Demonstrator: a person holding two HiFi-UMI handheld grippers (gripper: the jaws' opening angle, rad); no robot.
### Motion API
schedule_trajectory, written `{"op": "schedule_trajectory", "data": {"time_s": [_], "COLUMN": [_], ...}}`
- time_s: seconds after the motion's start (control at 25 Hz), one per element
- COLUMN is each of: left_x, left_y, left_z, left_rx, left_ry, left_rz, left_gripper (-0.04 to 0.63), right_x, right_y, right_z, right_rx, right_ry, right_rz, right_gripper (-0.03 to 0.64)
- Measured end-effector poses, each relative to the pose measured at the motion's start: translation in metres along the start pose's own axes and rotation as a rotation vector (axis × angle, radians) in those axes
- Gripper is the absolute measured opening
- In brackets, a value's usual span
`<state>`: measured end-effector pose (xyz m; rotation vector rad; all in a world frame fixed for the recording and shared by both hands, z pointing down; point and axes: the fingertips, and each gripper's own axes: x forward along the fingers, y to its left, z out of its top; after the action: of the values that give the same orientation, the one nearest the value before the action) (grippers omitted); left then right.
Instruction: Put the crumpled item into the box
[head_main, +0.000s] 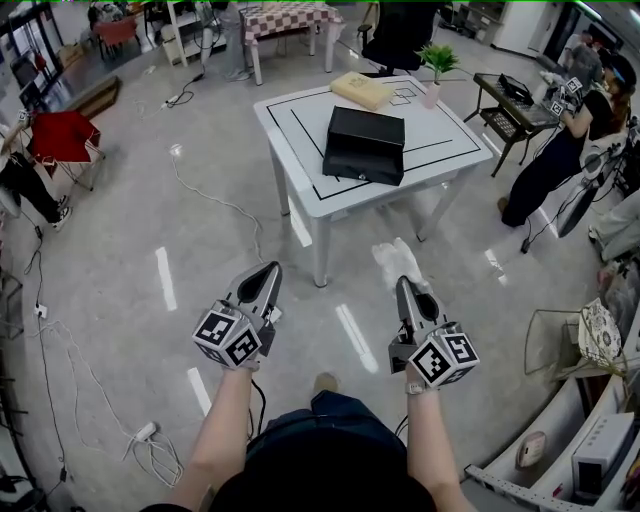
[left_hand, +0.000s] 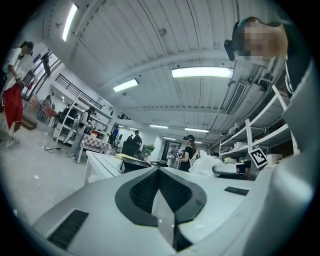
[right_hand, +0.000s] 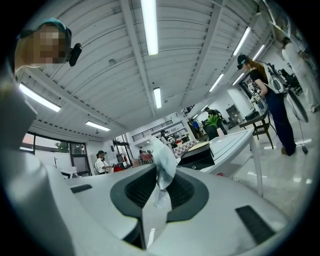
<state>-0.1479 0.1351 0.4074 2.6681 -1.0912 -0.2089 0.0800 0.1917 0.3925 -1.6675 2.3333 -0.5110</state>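
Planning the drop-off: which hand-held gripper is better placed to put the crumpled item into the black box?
Right. The right hand-held gripper is clamped on the crumpled item, with the black box on the table ahead. The left hand-held gripper is shut with nothing between its jaws.

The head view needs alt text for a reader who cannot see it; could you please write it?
Seen from above, a person's right hand-held gripper pinches a crumpled white item, while the left hand-held gripper is shut and empty. Ahead stands a white table bearing a black box.
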Motion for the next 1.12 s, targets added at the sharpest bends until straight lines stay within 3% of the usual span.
{"op": "schedule_trajectory", "data": {"time_s": [0.52, 1.12], "left_x": [0.036, 0.031], "left_y": [0.005, 0.002], "left_z": [-0.006, -0.014], "left_rx": [0.0, 0.001], "left_ry": [-0.012, 0.013], "left_rz": [0.018, 0.055], "left_gripper": [0.001, 0.001], "right_x": [0.026, 0.033], "right_y": [-0.033, -0.039], "right_z": [0.007, 0.003], "right_rx": [0.0, 0.039], "right_ry": [0.015, 0.031], "right_rz": [0.025, 0.059], "right_gripper": [0.055, 0.055]}}
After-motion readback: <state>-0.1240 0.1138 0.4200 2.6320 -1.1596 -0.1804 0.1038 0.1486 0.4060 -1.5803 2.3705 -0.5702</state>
